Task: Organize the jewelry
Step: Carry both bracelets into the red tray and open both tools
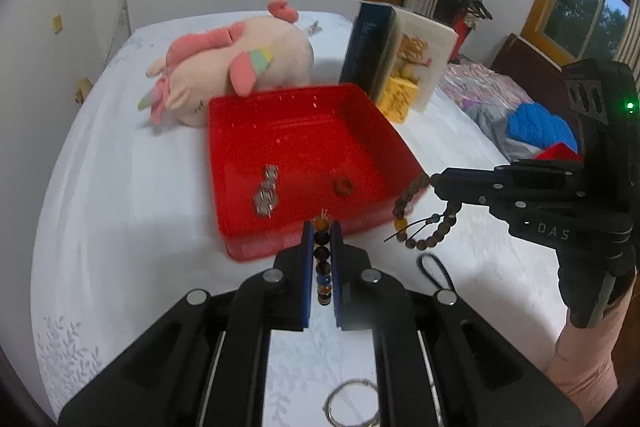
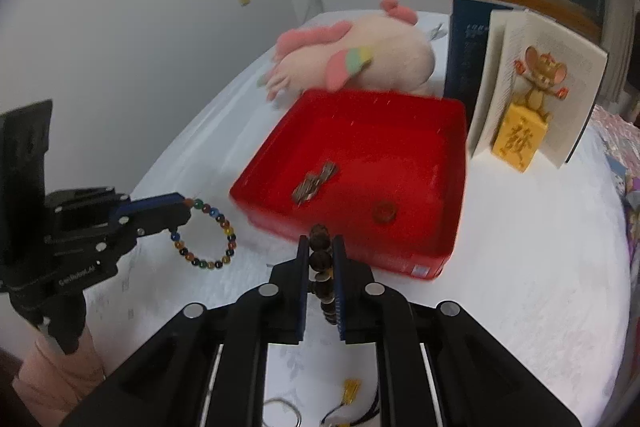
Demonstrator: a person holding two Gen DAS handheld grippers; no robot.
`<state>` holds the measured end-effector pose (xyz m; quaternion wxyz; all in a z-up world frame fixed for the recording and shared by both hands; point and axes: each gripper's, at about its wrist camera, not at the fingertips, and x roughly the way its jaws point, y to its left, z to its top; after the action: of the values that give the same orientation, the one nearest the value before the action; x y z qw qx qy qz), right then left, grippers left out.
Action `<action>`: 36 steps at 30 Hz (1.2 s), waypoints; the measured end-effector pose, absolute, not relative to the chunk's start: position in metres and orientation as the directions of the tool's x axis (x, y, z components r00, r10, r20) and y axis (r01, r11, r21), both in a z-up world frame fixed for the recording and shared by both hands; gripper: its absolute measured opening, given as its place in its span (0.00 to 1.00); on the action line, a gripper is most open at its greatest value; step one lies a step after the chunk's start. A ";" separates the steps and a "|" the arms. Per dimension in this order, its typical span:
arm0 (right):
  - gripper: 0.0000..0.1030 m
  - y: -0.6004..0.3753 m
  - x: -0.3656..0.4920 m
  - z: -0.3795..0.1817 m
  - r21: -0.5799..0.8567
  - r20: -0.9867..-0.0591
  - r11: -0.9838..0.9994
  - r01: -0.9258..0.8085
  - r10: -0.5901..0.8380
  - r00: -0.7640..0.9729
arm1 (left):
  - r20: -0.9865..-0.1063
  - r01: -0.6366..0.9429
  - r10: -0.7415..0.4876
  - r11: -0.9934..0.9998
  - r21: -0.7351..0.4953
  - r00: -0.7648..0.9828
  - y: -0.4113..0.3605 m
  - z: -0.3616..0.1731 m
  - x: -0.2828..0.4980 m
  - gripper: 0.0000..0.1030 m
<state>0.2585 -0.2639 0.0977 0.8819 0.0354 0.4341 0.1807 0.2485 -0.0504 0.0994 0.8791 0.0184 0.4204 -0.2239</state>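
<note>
A red tray sits on the white bed and holds a silver link bracelet and a small reddish ring. My left gripper is shut on a multicoloured bead bracelet, held just before the tray's near edge. My right gripper is shut on a brown wooden bead bracelet, held above the tray's near right corner.
A pink unicorn plush lies behind the tray. An open book and a yellow mouse figure stand to its right. A black cord loop, a metal ring and a yellow trinket lie on the bed.
</note>
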 end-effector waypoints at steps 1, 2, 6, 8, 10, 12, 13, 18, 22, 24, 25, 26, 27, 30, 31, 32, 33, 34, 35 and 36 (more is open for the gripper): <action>0.11 -0.266 0.266 0.102 0.221 -0.749 0.936 -0.275 0.344 0.566 | -0.747 0.401 -0.367 0.904 -0.147 0.554 -0.052 0.102 0.255 0.06; 0.11 -0.267 0.271 0.105 0.218 -0.748 0.940 -0.264 0.334 0.574 | -0.746 0.391 -0.358 0.909 -0.142 0.561 -0.053 0.103 0.260 0.06; 0.11 -0.274 0.297 0.109 0.215 -0.749 0.951 -0.222 0.307 0.587 | -0.750 0.361 -0.337 0.922 -0.140 0.569 -0.057 0.104 0.285 0.06; 0.11 -0.276 0.307 0.107 0.213 -0.754 0.954 -0.209 0.297 0.586 | -0.752 0.345 -0.325 0.928 -0.137 0.573 -0.057 0.103 0.298 0.06; 0.11 -0.276 0.318 0.102 0.198 -0.760 0.961 -0.193 0.275 0.589 | -0.757 0.326 -0.315 0.935 -0.143 0.573 -0.057 0.099 0.312 0.06; 0.11 -0.278 0.329 0.096 0.201 -0.766 0.963 -0.182 0.270 0.583 | -0.761 0.315 -0.315 0.937 -0.153 0.567 -0.057 0.094 0.323 0.06; 0.11 -0.280 0.336 0.092 0.207 -0.771 0.963 -0.175 0.271 0.576 | -0.765 0.309 -0.314 0.938 -0.158 0.563 -0.057 0.091 0.328 0.06; 0.11 -0.280 0.356 0.066 0.202 -0.797 0.968 -0.146 0.249 0.550 | -0.788 0.274 -0.292 0.948 -0.163 0.541 -0.057 0.067 0.353 0.06; 0.11 -0.278 0.365 0.049 0.199 -0.812 0.970 -0.137 0.242 0.531 | -0.811 0.252 -0.282 0.952 -0.172 0.513 -0.054 0.046 0.369 0.06; 0.11 -0.277 0.368 0.042 0.201 -0.818 0.970 -0.134 0.242 0.521 | -0.820 0.245 -0.280 0.953 -0.176 0.500 -0.054 0.038 0.375 0.06; 0.11 -0.277 0.370 0.040 0.201 -0.821 0.970 -0.132 0.241 0.518 | -0.825 0.241 -0.277 0.954 -0.176 0.493 -0.054 0.034 0.377 0.06; 0.11 -0.276 0.371 0.037 0.202 -0.824 0.971 -0.131 0.240 0.513 | -0.827 0.239 -0.276 0.955 -0.177 0.490 -0.054 0.031 0.378 0.06; 0.11 -0.276 0.372 0.035 0.202 -0.825 0.971 -0.131 0.240 0.511 | -0.829 0.239 -0.277 0.955 -0.179 0.487 -0.054 0.029 0.379 0.06; 0.11 -0.274 0.374 0.030 0.202 -0.830 0.971 -0.131 0.240 0.503 | -0.834 0.239 -0.275 0.955 -0.177 0.479 -0.056 0.023 0.381 0.06; 0.11 -0.273 0.375 0.028 0.202 -0.832 0.971 -0.131 0.241 0.499 | -0.835 0.241 -0.275 0.954 -0.177 0.476 -0.056 0.022 0.381 0.06; 0.11 -0.272 0.376 0.026 0.203 -0.834 0.970 -0.130 0.241 0.496 | -0.837 0.243 -0.278 0.953 -0.180 0.472 -0.058 0.021 0.382 0.06; 0.11 -0.272 0.377 0.025 0.204 -0.836 0.970 -0.129 0.241 0.493 | -0.838 0.245 -0.281 0.952 -0.183 0.467 -0.058 0.020 0.382 0.06; 0.11 -0.272 0.378 0.022 0.206 -0.839 0.970 -0.126 0.242 0.488 | -0.841 0.244 -0.284 0.951 -0.187 0.461 -0.059 0.018 0.383 0.07; 0.11 -0.272 0.379 0.020 0.209 -0.841 0.970 -0.125 0.243 0.483 | -0.844 0.243 -0.285 0.951 -0.190 0.455 -0.059 0.017 0.384 0.07; 0.11 -0.271 0.380 0.018 0.212 -0.842 0.969 -0.124 0.245 0.481 | -0.846 0.243 -0.288 0.950 -0.195 0.449 -0.059 0.015 0.385 0.08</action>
<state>0.3803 -0.2709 0.0185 0.8583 0.0608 0.4980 0.1075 0.3852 -0.0593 0.0151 0.8507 -0.0225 0.5014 -0.1561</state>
